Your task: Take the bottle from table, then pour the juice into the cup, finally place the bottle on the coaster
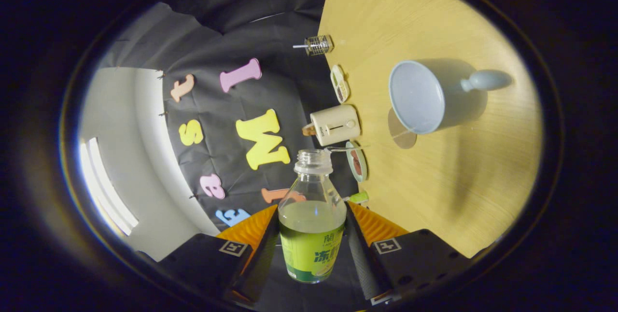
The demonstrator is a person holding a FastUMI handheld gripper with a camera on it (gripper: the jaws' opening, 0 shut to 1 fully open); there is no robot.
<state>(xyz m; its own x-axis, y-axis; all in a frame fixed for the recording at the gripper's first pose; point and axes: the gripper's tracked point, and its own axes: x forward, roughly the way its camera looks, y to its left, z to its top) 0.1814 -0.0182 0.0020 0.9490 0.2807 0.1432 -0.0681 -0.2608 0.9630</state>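
Between the gripper (311,234) fingers, bottle (312,215) base hidden.

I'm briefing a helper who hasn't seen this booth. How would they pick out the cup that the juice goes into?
Start at the wooden table. The cup stands apart from the small items along the table's wall edge, such as the toaster, well beyond the bottle that the gripper is shut on. It is pale blue, wide-mouthed, with a rounded handle, and the biggest vessel there.
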